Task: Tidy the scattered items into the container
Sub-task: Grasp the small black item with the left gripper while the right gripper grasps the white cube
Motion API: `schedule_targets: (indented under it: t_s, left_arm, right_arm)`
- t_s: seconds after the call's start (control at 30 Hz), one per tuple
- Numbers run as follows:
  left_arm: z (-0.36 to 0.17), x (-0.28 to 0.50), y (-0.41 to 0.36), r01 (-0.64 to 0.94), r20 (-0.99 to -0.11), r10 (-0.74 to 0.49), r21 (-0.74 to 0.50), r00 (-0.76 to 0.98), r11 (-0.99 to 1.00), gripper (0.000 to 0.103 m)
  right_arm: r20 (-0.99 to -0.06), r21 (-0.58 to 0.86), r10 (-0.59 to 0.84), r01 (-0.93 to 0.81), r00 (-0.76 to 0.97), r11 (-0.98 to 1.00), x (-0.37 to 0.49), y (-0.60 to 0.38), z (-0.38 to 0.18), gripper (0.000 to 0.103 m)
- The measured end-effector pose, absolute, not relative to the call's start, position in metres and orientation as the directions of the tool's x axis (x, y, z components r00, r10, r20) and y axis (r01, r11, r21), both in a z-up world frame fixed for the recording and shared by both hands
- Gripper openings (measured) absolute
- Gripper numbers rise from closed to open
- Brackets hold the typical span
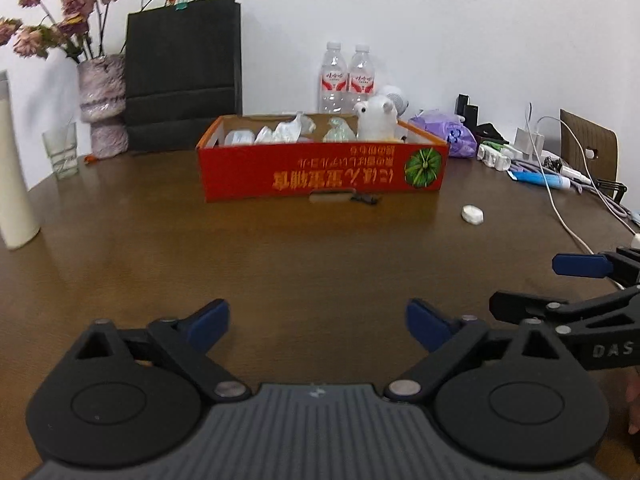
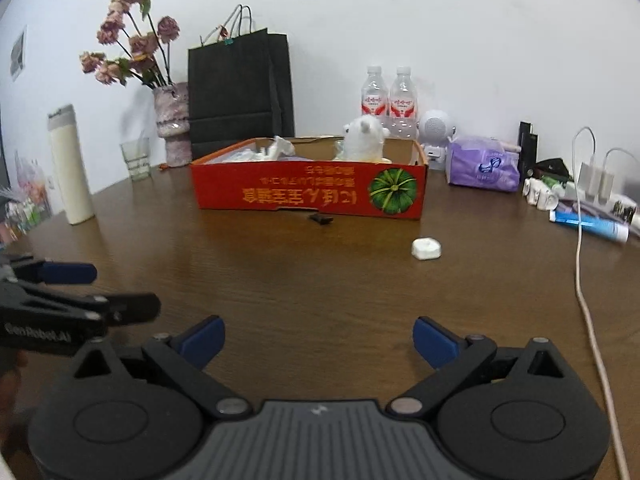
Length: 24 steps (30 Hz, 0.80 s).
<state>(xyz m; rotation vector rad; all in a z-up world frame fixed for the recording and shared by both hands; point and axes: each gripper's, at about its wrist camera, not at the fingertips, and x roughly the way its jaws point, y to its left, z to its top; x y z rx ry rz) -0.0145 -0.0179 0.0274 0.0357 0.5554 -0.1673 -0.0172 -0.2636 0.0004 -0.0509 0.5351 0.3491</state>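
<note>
A red cardboard box (image 1: 320, 172) (image 2: 308, 188) stands on the brown table, holding a white plush toy (image 1: 376, 120) (image 2: 362, 140) and several wrapped items. A small white object (image 1: 473, 214) (image 2: 426, 248) lies on the table right of the box. A small dark clip (image 1: 366, 199) (image 2: 321, 219) lies just in front of the box. My left gripper (image 1: 318, 324) is open and empty, well short of the box. My right gripper (image 2: 318, 338) is open and empty too, beside the left one.
A black paper bag (image 1: 184, 76), a vase of dried flowers (image 1: 102, 104), a glass (image 1: 60, 152) and a cream flask (image 2: 72, 168) stand at the left. Two water bottles (image 2: 388, 96), a purple tissue pack (image 2: 482, 164), a tube and cables (image 2: 584, 280) are at the right.
</note>
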Motion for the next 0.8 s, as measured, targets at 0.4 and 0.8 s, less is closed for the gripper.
schedule_targets:
  t_s: [0.4,0.8]
  left_arm:
    - [0.027,0.103,-0.053,0.153,-0.606,-0.178,-0.093,0.775,0.984,0.046]
    - [0.011,0.190,-0.096,0.118,-0.656,-0.166,-0.118,0.736,0.986,0.046]
  right_arm:
    - [-0.562,-0.006,0.217,-0.266,0.798,0.964,0.118,-0.298,-0.003,0.045]
    - [-0.588,0.047,0.263,-0.293,0.765,0.955,0.157,-0.311,-0.013,0.025]
